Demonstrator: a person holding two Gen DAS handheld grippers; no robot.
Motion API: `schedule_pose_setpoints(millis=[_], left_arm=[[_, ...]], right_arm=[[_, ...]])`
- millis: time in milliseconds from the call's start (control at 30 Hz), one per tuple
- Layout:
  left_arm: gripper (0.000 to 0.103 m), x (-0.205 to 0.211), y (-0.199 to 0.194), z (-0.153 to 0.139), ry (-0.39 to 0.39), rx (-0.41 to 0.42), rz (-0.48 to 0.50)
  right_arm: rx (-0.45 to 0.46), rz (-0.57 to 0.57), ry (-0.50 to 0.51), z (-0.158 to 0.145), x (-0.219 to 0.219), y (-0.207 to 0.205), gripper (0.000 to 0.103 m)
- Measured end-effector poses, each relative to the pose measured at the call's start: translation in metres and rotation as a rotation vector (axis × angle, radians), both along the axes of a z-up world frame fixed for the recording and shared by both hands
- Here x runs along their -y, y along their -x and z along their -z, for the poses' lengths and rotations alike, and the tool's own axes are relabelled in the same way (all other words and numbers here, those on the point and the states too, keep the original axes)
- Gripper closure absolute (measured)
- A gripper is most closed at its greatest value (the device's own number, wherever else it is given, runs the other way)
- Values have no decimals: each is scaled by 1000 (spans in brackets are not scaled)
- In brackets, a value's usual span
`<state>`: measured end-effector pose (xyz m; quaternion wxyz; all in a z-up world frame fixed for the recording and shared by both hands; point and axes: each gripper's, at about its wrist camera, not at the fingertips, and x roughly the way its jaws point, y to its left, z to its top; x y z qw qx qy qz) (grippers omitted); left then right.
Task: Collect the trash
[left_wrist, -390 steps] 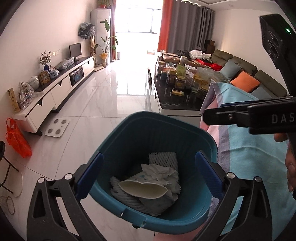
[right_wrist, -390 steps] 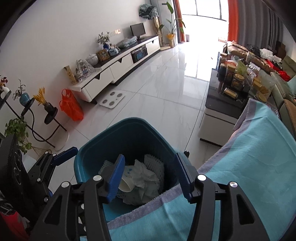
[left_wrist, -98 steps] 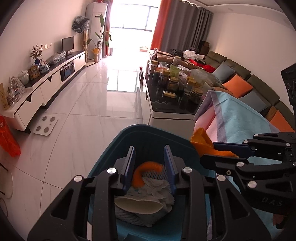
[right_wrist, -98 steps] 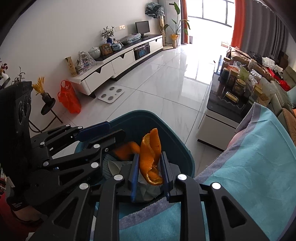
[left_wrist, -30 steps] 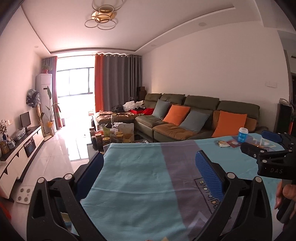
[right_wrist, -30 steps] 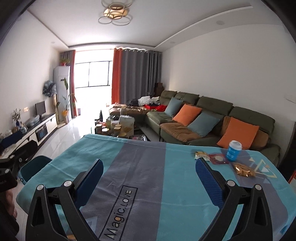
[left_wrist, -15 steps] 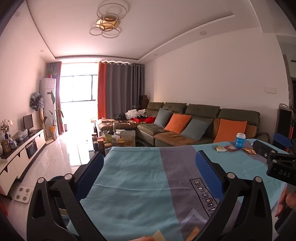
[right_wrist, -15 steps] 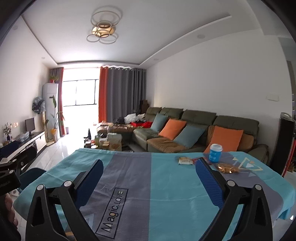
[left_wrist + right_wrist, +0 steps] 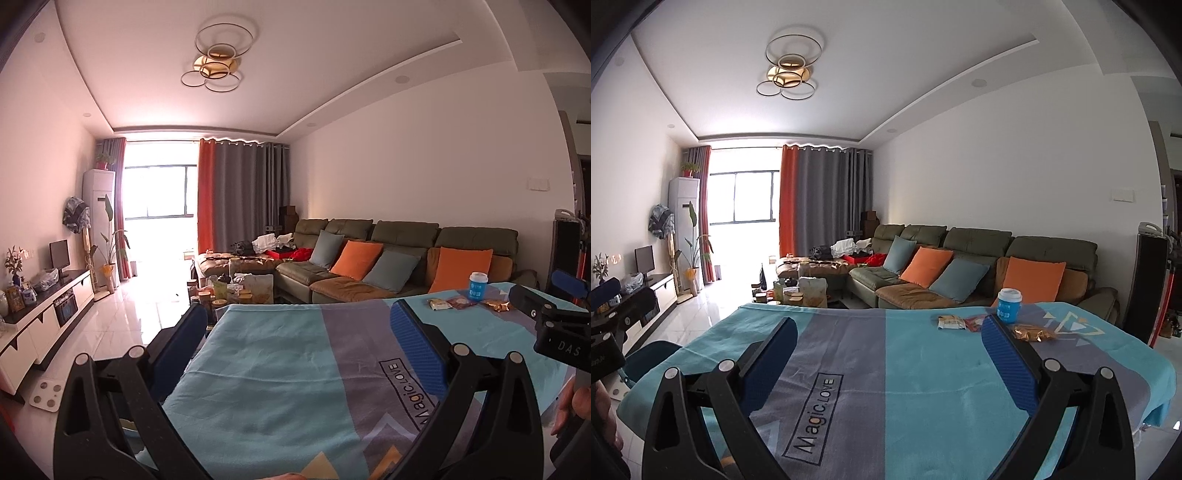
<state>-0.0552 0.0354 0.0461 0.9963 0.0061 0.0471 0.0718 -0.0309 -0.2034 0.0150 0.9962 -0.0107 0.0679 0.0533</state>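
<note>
Strong daylight comes from the window (image 9: 159, 192) far in front of me and burns it out to white, with glare on the floor (image 9: 122, 317) below it. My pictures are sharp, but straight lines bend near the dark round corners.

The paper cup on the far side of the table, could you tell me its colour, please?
The paper cup is blue with a white lid, clearest in the right wrist view.
</note>
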Motion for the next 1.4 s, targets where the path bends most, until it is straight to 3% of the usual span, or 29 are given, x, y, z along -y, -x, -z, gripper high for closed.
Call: schedule_pose_setpoints(millis=[1400], left_arm=[[5,4,0,7,5,-33,31]], right_arm=[[-14,11,0,-1,-7,-4,7]])
